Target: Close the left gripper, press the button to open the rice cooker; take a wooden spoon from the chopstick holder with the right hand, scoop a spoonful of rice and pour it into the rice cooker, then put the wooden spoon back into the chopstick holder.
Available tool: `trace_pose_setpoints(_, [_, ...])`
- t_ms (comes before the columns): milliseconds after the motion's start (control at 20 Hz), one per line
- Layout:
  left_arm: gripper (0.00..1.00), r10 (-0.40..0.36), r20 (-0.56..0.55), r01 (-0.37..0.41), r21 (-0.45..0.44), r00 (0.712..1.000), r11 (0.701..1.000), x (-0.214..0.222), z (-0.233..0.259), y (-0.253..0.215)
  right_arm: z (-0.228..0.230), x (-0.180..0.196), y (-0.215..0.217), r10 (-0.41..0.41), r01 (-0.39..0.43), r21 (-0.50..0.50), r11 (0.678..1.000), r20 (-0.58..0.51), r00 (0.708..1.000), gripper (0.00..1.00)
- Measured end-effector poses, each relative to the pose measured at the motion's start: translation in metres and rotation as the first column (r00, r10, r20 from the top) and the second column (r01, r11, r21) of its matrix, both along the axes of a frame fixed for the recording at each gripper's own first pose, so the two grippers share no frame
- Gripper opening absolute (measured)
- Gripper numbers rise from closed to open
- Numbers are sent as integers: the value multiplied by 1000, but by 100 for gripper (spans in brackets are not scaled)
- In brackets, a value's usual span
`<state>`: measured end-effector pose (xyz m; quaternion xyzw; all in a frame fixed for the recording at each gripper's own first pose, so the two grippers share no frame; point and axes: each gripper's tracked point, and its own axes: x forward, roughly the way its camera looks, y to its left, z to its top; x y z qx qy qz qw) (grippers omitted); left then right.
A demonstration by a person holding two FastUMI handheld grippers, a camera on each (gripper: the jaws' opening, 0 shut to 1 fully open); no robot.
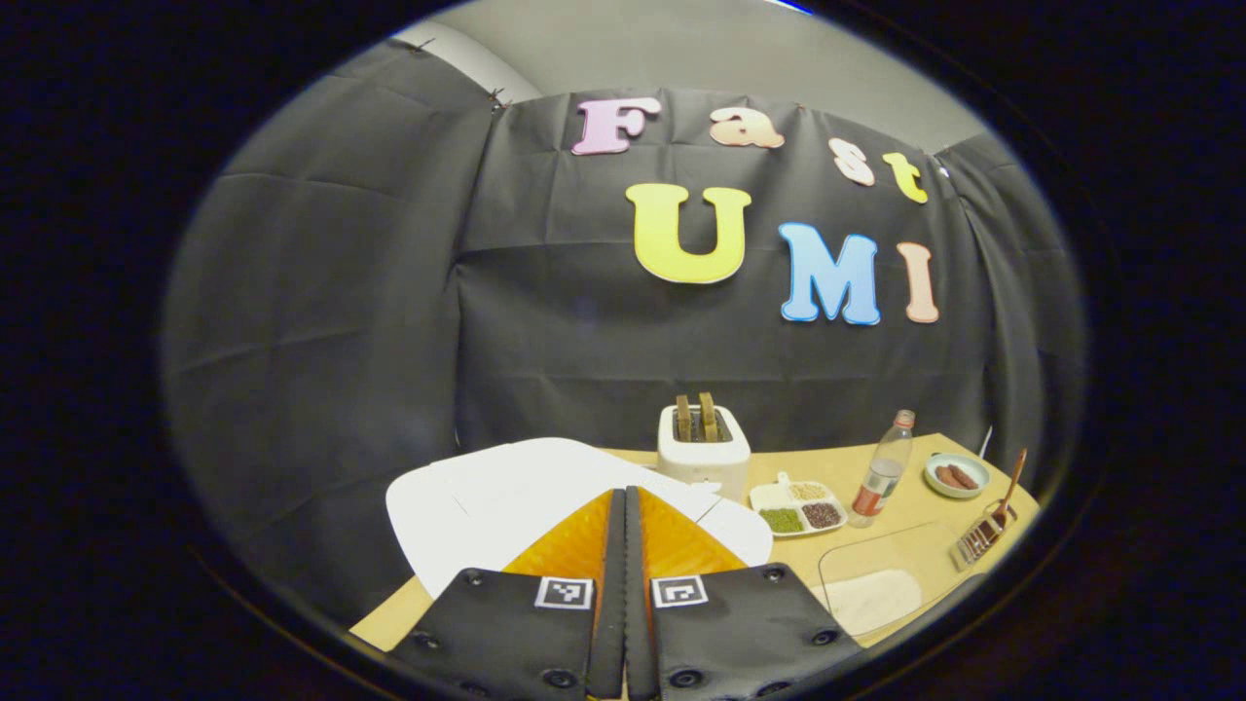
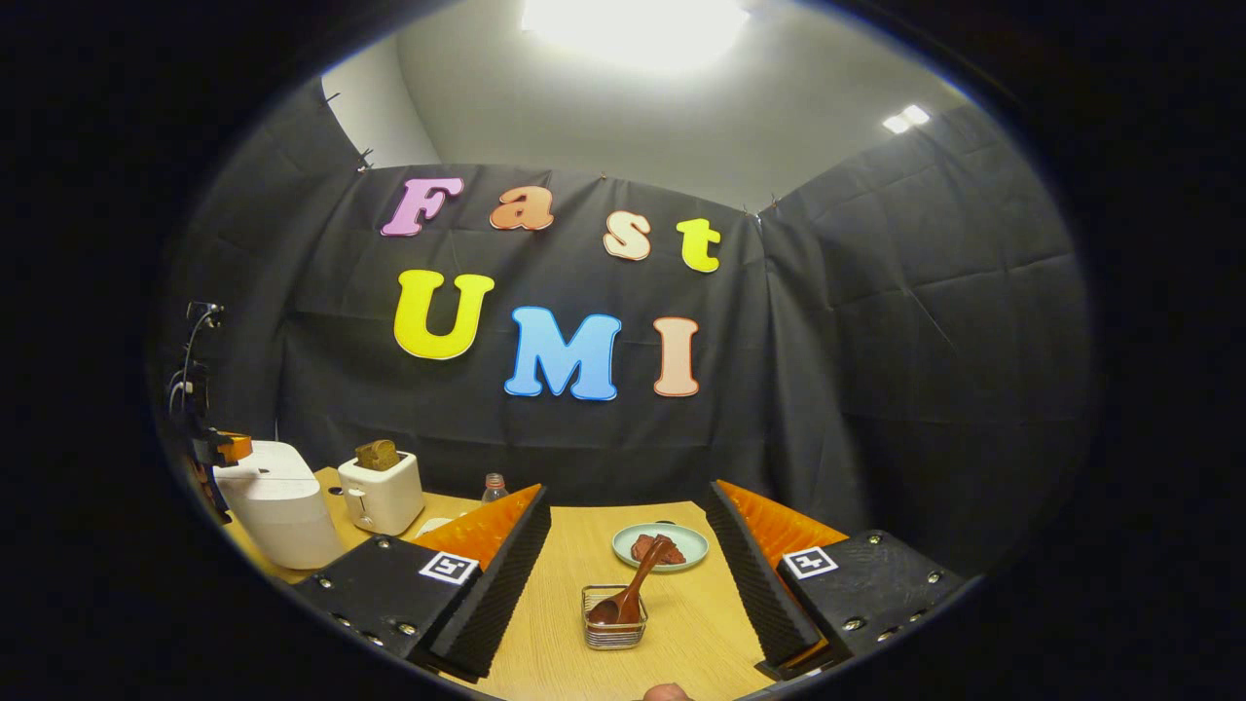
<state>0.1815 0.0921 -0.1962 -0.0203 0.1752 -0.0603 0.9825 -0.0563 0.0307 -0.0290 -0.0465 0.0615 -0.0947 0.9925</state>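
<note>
White and rounded, the rice cooker (image 1: 545,506) sits at lower centre, lid down, just beyond the left gripper (image 1: 624,506), fingers pressed together. A glancing push could skid it. The right gripper (image 2: 623,574) gapes wide before the brown wooden spoon (image 2: 631,589) in its wire chopstick holder (image 2: 614,628), which may tip.

The rice cooker (image 2: 277,516) is showing plain white, and the toaster (image 1: 703,450) is looking cream-white with brown bread (image 1: 697,417) in it. The worktop (image 2: 584,545) is appearing pale wood-toned. The wooden spoon (image 2: 633,589) is showing reddish brown in the silvery wire chopstick holder (image 2: 613,628). The divided tray (image 1: 800,506) is displaying green, dark red and beige grains.
</note>
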Motion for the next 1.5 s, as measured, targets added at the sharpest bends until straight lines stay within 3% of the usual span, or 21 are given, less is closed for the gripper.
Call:
trace_pose_setpoints(500, [8, -8, -81, 8, 5, 997, 1000, -2, -39, -1, -1, 5, 2, 7, -7, -10, 1000, -18, 1000, 98])
trace_pose_setpoints(750, [8, 32, -91, -33, -12, 995, 999, 2, -34, 1, 0, 8, 5, 33, -33, 13, 999, -9, 999, 98])
trace_pose_setpoints(1000, [9, 75, 48, -79, 76, 996, 994, -1, 24, 6, 6, 14, -7, 77, -77, -7, 997, 4, 997, 98])
trace_pose_setpoints(1300, [10, 134, 193, -133, -18, 972, 991, -33, 112, 3, 5, 34, -21, 118, -118, 30, 993, 17, 993, 98])
trace_pose_setpoints(1500, [74, 112, 278, -112, -16, 954, 994, -64, 155, -18, -5, 53, -35, 127, -127, 72, 989, 8, 992, 98])
